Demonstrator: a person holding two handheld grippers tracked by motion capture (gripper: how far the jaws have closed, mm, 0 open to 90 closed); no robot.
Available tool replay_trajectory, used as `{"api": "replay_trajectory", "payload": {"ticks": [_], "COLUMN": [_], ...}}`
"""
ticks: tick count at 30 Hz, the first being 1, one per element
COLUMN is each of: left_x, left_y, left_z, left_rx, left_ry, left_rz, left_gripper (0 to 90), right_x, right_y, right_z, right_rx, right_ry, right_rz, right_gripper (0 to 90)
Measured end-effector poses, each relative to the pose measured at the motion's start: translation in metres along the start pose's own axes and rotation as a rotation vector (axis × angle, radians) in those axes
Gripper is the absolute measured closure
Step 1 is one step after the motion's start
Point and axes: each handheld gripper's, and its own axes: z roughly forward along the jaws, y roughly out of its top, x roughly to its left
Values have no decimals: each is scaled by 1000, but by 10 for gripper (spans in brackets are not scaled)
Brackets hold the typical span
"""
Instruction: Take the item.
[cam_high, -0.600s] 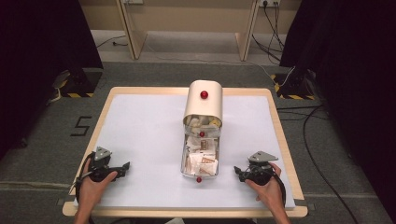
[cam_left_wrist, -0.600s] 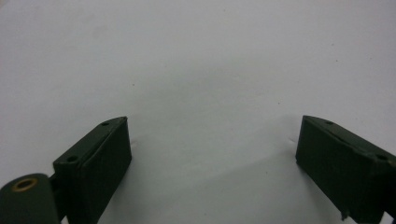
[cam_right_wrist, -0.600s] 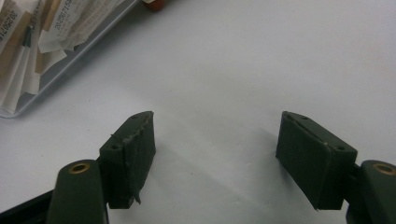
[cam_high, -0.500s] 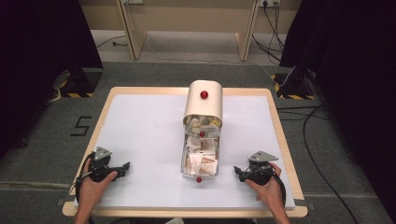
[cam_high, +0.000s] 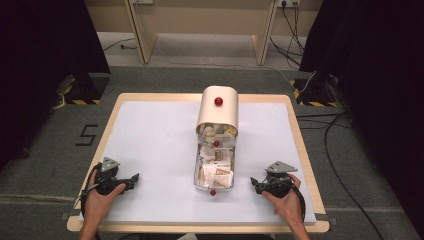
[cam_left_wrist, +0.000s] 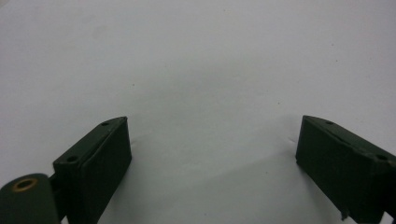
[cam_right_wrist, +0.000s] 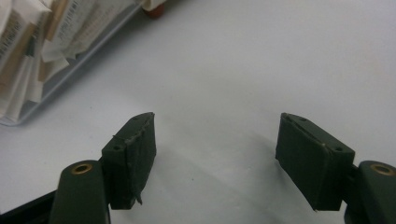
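Your white table (cam_high: 150, 145) carries the cream box (cam_high: 218, 112) at its middle, with the clear drawer (cam_high: 215, 172) of paper packets pulled out toward you. Your left gripper (cam_high: 131, 179) and right gripper (cam_high: 255, 184) rest on the table, one on each side of the drawer and apart from it. Both have their jaws spread wide with nothing between them.

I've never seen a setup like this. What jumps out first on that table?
A cream, round-topped metal box with a red knob stands mid-table, its clear drawer of paper packets pulled out toward the person. Left tongs and right tongs rest open on the white tabletop, one either side of the drawer, holding nothing.
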Motion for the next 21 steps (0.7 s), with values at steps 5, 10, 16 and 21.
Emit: {"api": "replay_trajectory", "payload": {"ticks": [5,10,16,21], "left_x": [0,0,0,0], "left_y": [0,0,0,0], "left_z": [0,0,0,0], "left_rx": [0,0,0,0], "left_ry": [0,-1,-1,-1], "left_rz": [0,0,0,0], "left_gripper": [95,95,95,95], "right_x": [5,12,20,25], "right_y": [8,14,21,27], "right_z": [-9,-15,-23,-32], "right_rx": [-41,-61,-77,-108], "right_ry": [10,24,46,61], "right_rz": [-11,-39,-73,-82], "right_gripper": [336,379,435,463]}}
